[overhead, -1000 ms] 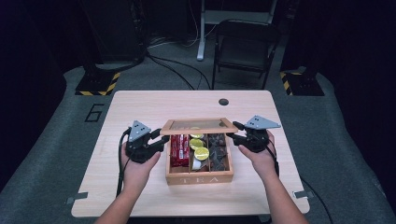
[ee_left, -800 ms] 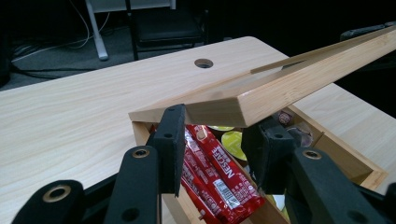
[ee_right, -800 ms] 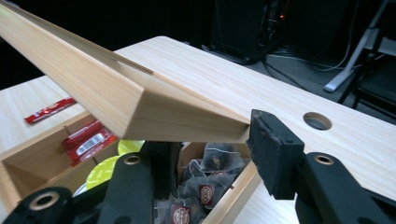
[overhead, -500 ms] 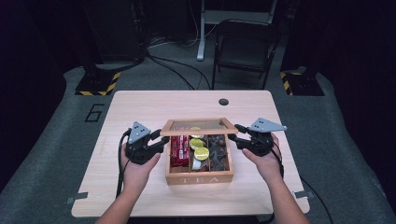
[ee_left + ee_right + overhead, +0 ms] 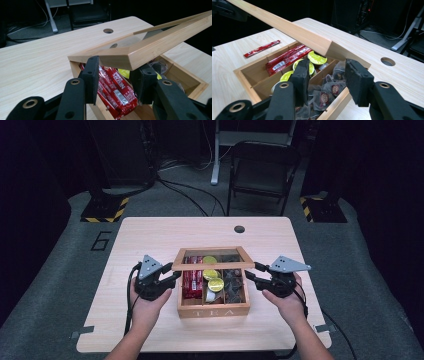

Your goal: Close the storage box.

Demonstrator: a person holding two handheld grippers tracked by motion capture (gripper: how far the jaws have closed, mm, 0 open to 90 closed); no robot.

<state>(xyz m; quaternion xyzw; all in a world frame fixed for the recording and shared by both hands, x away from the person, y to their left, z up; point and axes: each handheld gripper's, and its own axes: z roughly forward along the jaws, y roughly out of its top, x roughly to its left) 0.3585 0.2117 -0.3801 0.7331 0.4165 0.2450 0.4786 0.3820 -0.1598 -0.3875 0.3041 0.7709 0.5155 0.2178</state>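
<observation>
A wooden tea box (image 5: 212,311) sits in the middle of the table, its glass-paned lid (image 5: 214,265) raised partway. Inside lie red sachets (image 5: 117,92), green-lidded capsules (image 5: 316,58) and tea bags (image 5: 329,93). My left gripper (image 5: 174,276) is at the lid's front left corner; in the left gripper view (image 5: 115,75) that corner (image 5: 117,58) sits between the pads, gripped. My right gripper (image 5: 251,274) hovers just off the box's right side. Its jaws (image 5: 325,75) stand apart with nothing between them, and the lid's right corner (image 5: 322,46) hangs above them.
A loose red sachet (image 5: 262,48) lies on the table beyond the box's left side. A round cable hole (image 5: 239,229) sits near the table's far edge. A folding chair (image 5: 262,167) and stand bases stand on the floor behind.
My right hand has drawn a little to the right, away from the lid's corner. The left hand and the raised lid have stayed put.
</observation>
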